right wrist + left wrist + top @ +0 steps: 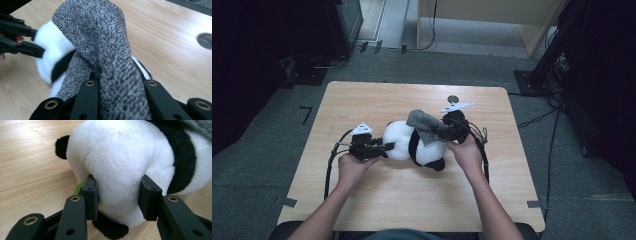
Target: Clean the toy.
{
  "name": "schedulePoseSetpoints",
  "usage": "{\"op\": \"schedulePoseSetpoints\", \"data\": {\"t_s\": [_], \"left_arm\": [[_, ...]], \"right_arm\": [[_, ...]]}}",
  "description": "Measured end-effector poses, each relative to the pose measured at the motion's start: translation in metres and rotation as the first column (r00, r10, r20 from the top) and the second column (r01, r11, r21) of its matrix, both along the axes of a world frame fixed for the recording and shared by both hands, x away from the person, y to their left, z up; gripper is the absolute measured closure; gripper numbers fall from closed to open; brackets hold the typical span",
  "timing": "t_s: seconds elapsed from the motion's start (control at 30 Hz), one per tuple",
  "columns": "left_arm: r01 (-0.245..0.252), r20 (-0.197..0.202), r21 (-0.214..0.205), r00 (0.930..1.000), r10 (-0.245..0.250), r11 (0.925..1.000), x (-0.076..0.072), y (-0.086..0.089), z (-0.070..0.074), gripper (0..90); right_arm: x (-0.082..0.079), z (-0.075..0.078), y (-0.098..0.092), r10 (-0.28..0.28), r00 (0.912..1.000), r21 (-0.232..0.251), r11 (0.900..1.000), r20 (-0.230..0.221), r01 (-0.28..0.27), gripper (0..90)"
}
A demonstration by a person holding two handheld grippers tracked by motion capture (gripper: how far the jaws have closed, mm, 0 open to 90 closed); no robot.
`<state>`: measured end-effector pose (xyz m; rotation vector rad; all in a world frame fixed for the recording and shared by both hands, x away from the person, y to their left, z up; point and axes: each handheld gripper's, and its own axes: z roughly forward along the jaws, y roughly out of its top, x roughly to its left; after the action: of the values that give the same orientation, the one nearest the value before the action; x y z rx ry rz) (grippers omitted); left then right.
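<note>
A black-and-white panda plush (pixel 404 142) lies on its side in the middle of the wooden table (pixel 412 200). My left gripper (pixel 388 148) comes in from the left and is shut on the plush's white head (pixel 120 162), its pads (pixel 90 195) sunk into the fur on both sides. My right gripper (pixel 435 131) is shut on a grey knitted cloth (pixel 422 122), which drapes over the panda's body. In the right gripper view the cloth (pixel 105 35) rises from between the jaws, with the panda (pixel 47 47) and the left gripper (pixel 39 42) behind it at the left.
A small round hole (pixel 453 98) is cut in the table beyond the right gripper. Cables trail from both grippers across the tabletop. Grey carpet surrounds the table, with a black stand base (pixel 532 80) at the back right.
</note>
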<state>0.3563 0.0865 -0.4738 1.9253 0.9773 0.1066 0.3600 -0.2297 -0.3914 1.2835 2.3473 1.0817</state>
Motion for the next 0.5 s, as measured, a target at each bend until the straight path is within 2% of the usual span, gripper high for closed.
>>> {"op": "schedulePoseSetpoints", "data": {"t_s": [0.2, 0.3, 0.5], "left_arm": [[0.000, 0.004, -0.001, 1.0000, 0.000, 1.0000, 0.000, 0.000, 0.000, 57.3], [0.002, 0.003, 0.001, 1.0000, -0.002, 1.0000, 0.000, 0.000, 0.000, 57.4], [0.003, -0.001, 0.002, 1.0000, -0.003, 1.0000, 0.000, 0.001, -0.001, 57.4]], "right_arm": [[-0.009, -0.009, -0.031, -0.077, 0.9970, 0.029, 0.9966, -0.012, 0.077, 76.6], [-0.012, -0.017, -0.042, -0.105, 0.9943, 0.014, 0.9943, -0.020, 0.106, 76.8], [-0.015, -0.045, -0.056, -0.155, 0.9839, -0.009, 0.9879, -0.089, 0.155, 77.1]]}}
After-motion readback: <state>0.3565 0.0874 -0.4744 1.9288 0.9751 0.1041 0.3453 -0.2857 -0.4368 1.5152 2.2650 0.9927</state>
